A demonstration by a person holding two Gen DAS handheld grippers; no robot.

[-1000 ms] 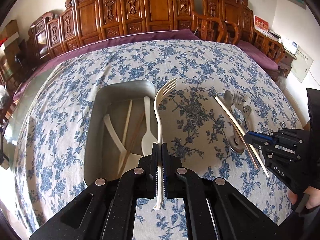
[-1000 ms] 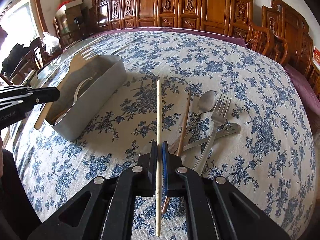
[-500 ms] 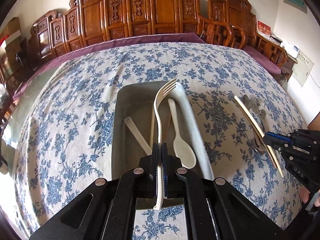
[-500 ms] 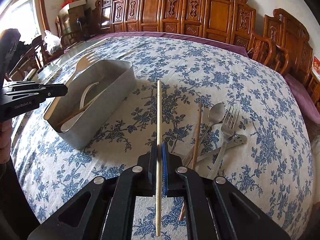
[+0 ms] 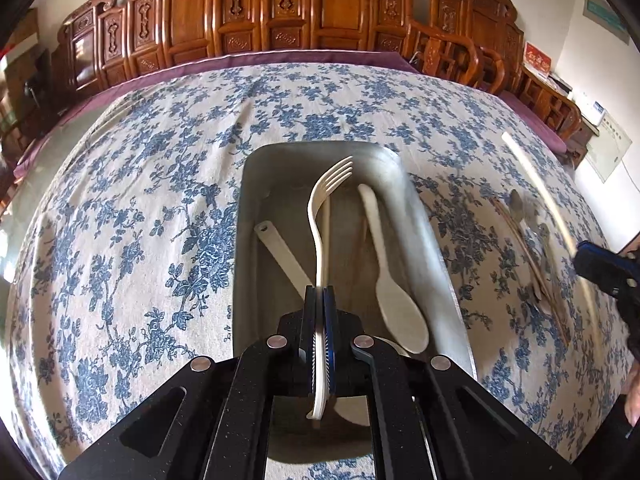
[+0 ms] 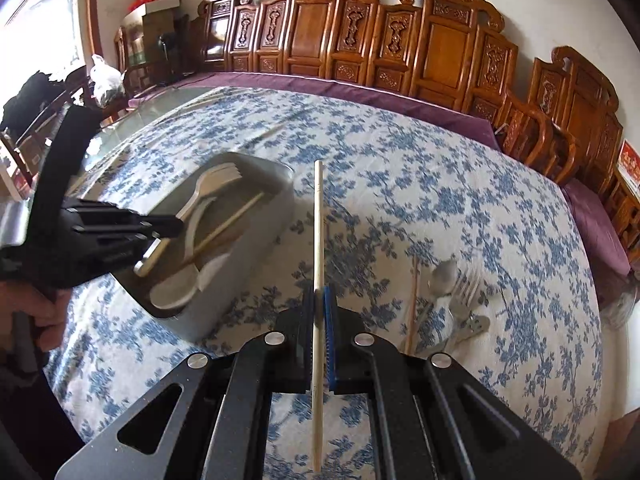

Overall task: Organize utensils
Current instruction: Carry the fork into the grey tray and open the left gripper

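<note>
Left gripper [image 5: 319,300] clamped on cream fork [image 5: 320,216], grey bin [image 5: 436,248] directly beneath; right gripper [image 6: 319,300] pinching pale chopstick [image 6: 318,232], bin off left.

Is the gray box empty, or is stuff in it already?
Not empty. The gray box already holds a pale spoon, a flat pale utensil and a chopstick.
</note>
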